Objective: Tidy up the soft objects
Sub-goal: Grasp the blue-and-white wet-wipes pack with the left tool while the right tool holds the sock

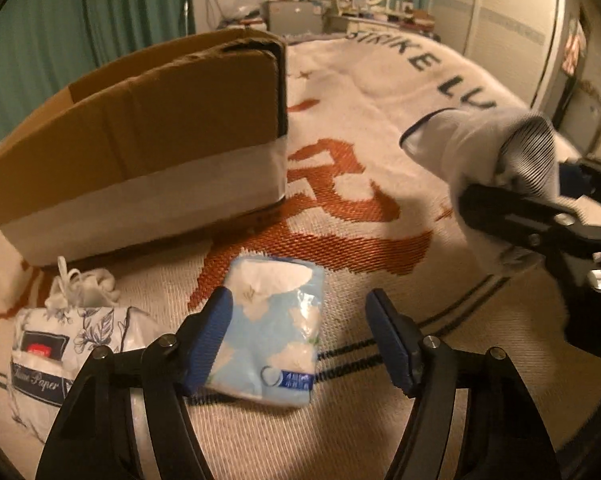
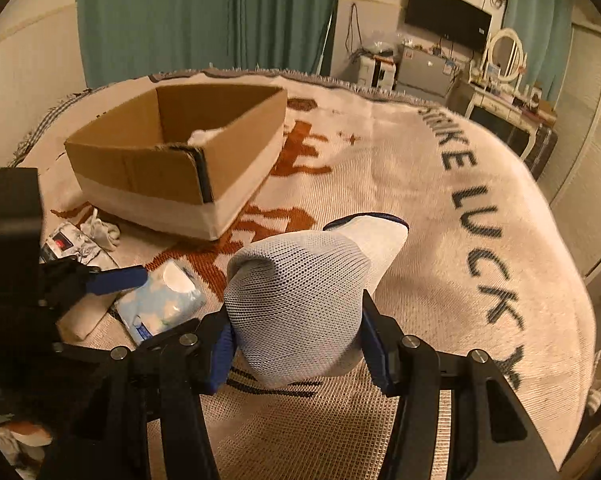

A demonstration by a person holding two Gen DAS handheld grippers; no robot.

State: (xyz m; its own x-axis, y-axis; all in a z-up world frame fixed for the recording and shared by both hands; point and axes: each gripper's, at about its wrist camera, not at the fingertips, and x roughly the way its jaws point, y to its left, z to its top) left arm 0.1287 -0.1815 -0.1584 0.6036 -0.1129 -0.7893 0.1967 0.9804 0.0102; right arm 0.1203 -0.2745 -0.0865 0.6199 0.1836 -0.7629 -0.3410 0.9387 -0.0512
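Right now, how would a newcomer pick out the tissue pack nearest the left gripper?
Find the cardboard box on the blanket. In front of its white-banded side lie two packs; take the pale blue tissue pack, just ahead of the open left gripper. Its neighbour, the white floral pack, has dark blue print instead.

The open-topped brown cardboard box (image 2: 180, 152) is reachable from above, bare woven cream blanket (image 2: 380, 184) lies open to its right, while a light-blue tissue pack (image 1: 272, 332) and floral white tissue pack (image 1: 60, 356) crowd its near side.
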